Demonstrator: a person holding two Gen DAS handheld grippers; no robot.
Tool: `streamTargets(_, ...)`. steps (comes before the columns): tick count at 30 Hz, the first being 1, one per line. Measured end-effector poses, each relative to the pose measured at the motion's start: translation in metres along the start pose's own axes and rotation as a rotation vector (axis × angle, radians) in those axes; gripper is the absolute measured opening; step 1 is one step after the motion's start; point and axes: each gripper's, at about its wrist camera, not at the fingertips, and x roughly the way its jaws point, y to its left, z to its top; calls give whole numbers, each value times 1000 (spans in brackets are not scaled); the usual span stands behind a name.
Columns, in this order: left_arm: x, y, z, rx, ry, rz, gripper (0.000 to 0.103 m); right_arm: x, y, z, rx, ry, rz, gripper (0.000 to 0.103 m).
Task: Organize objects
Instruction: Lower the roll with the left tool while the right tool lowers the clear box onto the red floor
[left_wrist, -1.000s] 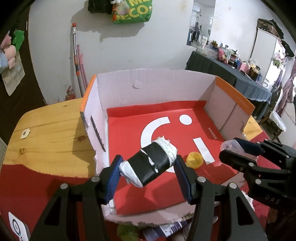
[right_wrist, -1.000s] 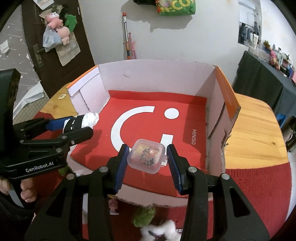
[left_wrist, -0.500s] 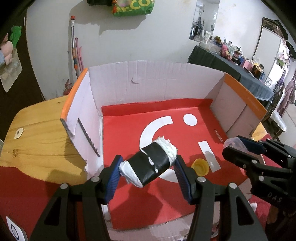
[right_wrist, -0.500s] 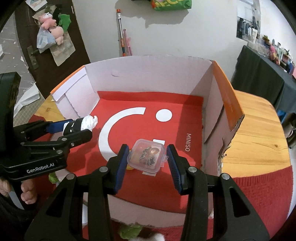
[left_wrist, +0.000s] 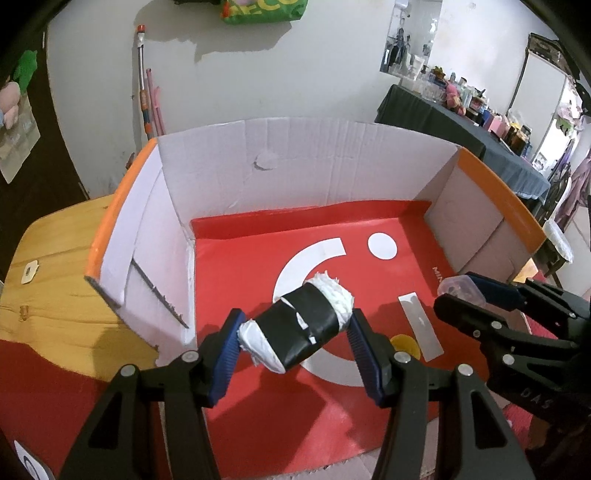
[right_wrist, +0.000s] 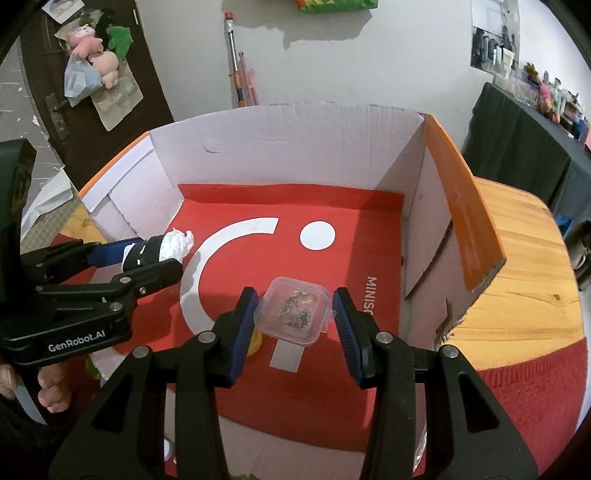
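A cardboard box (left_wrist: 258, 184) with white walls, orange rim and a red floor sits on the wooden table; it also shows in the right wrist view (right_wrist: 295, 147). My left gripper (left_wrist: 293, 334) is shut on a black-taped roll with white ends (left_wrist: 299, 328), held over the box floor; the roll also shows at the left of the right wrist view (right_wrist: 157, 249). My right gripper (right_wrist: 293, 317) is shut on a small clear plastic case (right_wrist: 295, 314) with small items inside, held over the floor; it appears at the right of the left wrist view (left_wrist: 461, 290). A yellow cap (left_wrist: 404, 341) lies on the box floor.
The wooden table (right_wrist: 517, 266) extends right of the box and left of it (left_wrist: 55, 277), with red cloth (right_wrist: 535, 398) at its near edge. A pole (left_wrist: 144, 81) leans on the wall behind. A dark-clothed table with clutter (left_wrist: 472, 125) stands far right.
Both grippers have moved forward over the box's near wall and deeper above the red floor, each still holding its object. The yellow cap is now nearer the fingers.
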Motion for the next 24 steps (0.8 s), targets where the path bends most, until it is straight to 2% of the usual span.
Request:
streamTargets(15, 18, 9, 16, -51, 52, -24, 59, 15, -3, 18, 22, 55, 20, 41)
streamTargets(24, 28, 10, 20, -64, 77, -12, 59, 22, -6, 22, 27, 79, 11, 41)
